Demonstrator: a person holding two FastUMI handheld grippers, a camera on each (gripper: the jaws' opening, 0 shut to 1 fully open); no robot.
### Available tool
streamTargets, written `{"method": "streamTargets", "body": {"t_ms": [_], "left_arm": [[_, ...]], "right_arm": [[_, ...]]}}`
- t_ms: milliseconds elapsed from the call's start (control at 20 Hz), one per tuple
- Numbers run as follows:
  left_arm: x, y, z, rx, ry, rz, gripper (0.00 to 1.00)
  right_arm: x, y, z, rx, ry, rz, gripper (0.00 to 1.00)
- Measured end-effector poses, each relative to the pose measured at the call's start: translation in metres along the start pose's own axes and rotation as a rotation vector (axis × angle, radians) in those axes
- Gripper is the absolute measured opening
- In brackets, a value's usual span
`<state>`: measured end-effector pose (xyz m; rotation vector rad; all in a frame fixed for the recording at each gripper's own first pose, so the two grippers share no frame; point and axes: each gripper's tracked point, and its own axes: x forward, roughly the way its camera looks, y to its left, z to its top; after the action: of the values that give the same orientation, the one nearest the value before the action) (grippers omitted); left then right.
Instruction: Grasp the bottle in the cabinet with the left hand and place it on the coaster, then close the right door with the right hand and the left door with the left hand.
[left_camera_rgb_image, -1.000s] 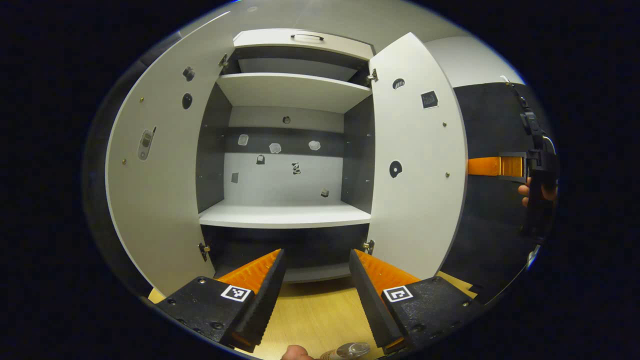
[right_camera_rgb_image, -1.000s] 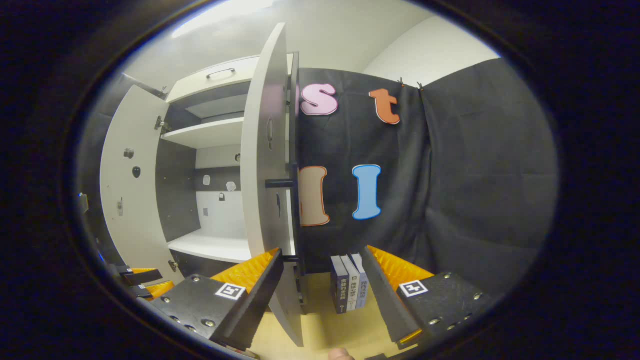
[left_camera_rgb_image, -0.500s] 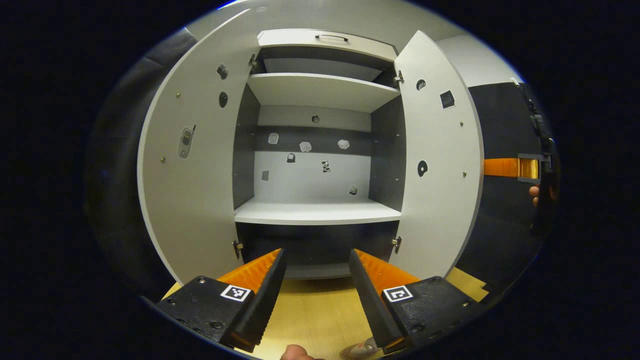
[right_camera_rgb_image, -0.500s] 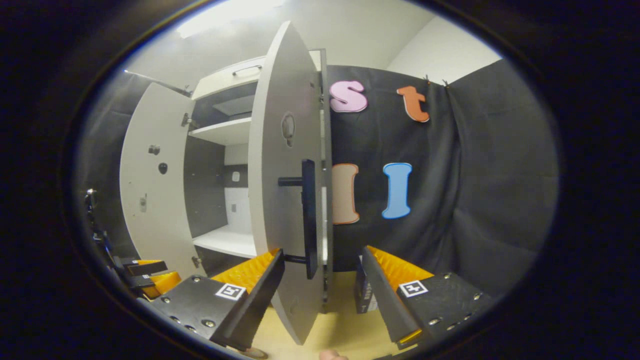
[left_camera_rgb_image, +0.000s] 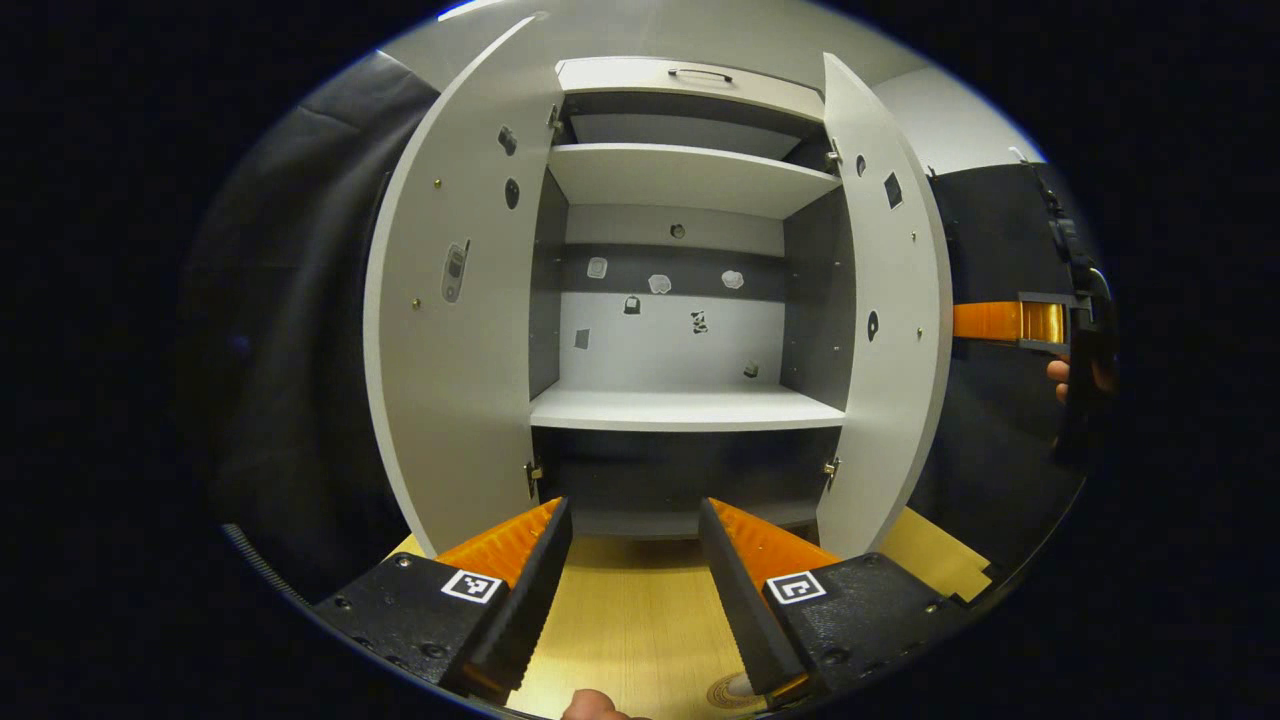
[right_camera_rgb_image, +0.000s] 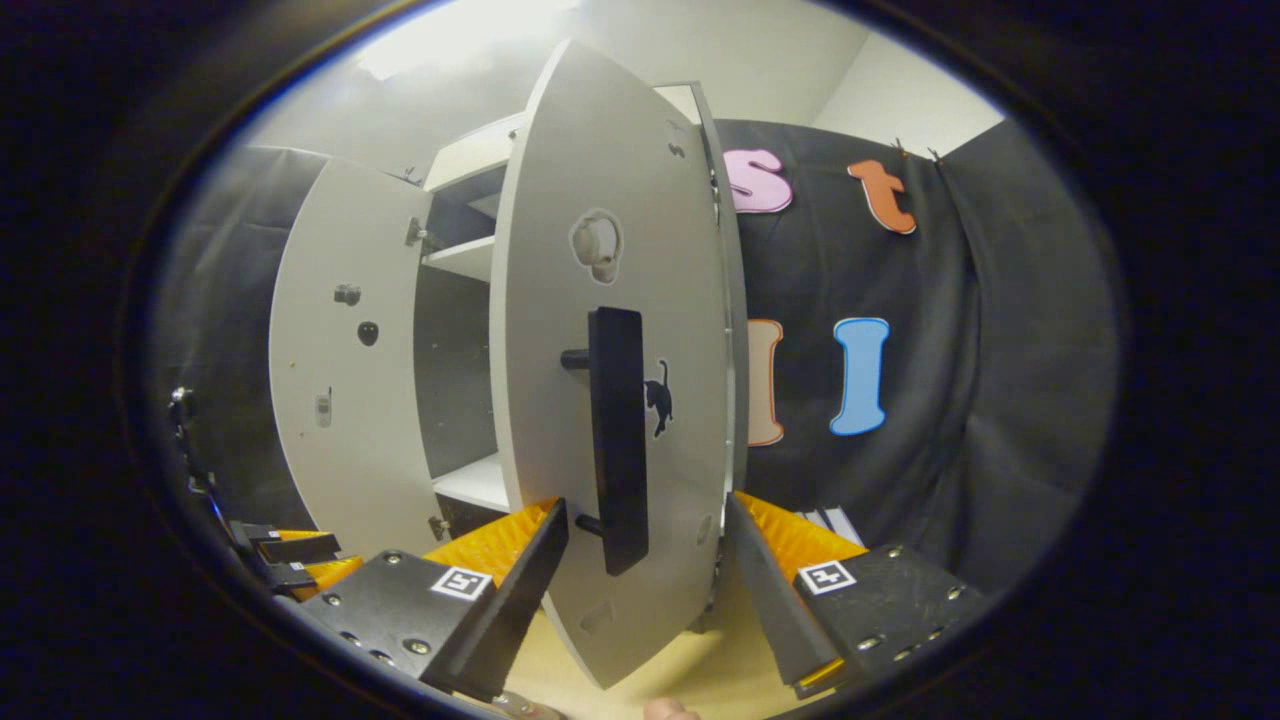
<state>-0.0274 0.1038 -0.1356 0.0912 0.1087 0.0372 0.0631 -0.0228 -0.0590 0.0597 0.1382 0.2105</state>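
Left gripper (left_camera_rgb_image: 634, 590): held low over the wooden tabletop (left_camera_rgb_image: 640, 620), aimed straight into the open cabinet (left_camera_rgb_image: 690, 300); jaws spread wide, nothing between them. A fingertip (left_camera_rgb_image: 590, 706) shows at the bottom edge. Just beside the right finger's base, a round coaster (left_camera_rgb_image: 730, 692) lies flat on the tabletop, partly hidden; cannot tell whether the bottle stands on it.

Right gripper (right_camera_rgb_image: 645, 590): level, pointing at the outer face of the right door (right_camera_rgb_image: 610, 400); jaws wide apart, straddling the door's lower edge without pressing on it. A fingertip (right_camera_rgb_image: 665, 708) at the bottom edge.

Right door: swung partway, long axis upright, face turned towards the right gripper. Its dark bar handle (right_camera_rgb_image: 617, 440) runs vertically, standing off the panel. A small black cat sticker (right_camera_rgb_image: 658, 396) sits beside the handle; no readable writing.

Left door (left_camera_rgb_image: 455, 300): wide open, small stickers on its inner face, too small to read.

Farther in: the shelf (left_camera_rgb_image: 690, 408) is bare; small stickers dot the back panel.

Beyond the right door, books (right_camera_rgb_image: 830, 520) stand on the tabletop.
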Motion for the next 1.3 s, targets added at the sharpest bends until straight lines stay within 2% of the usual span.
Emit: {"method": "streamTargets", "body": {"t_ms": [450,700,750,1300], "left_arm": [[-0.002,0.011,0.001,0.006,0.001,0.031,0.81],[-0.002,0.022,-0.002,0.003,0.008,0.051,0.81],[-0.001,0.023,-0.003,0.001,0.009,0.055,0.81],[0.007,0.025,-0.007,-0.019,0.014,0.059,0.81]], "right_arm": [[0.019,0.035,-0.004,0.007,0.005,0.086,0.96],[0.023,0.042,-0.008,0.012,0.016,0.103,0.96],[0.023,0.043,-0.008,0.011,0.016,0.106,0.93],[0.029,0.048,-0.011,0.006,0.025,0.119,0.96]]}}
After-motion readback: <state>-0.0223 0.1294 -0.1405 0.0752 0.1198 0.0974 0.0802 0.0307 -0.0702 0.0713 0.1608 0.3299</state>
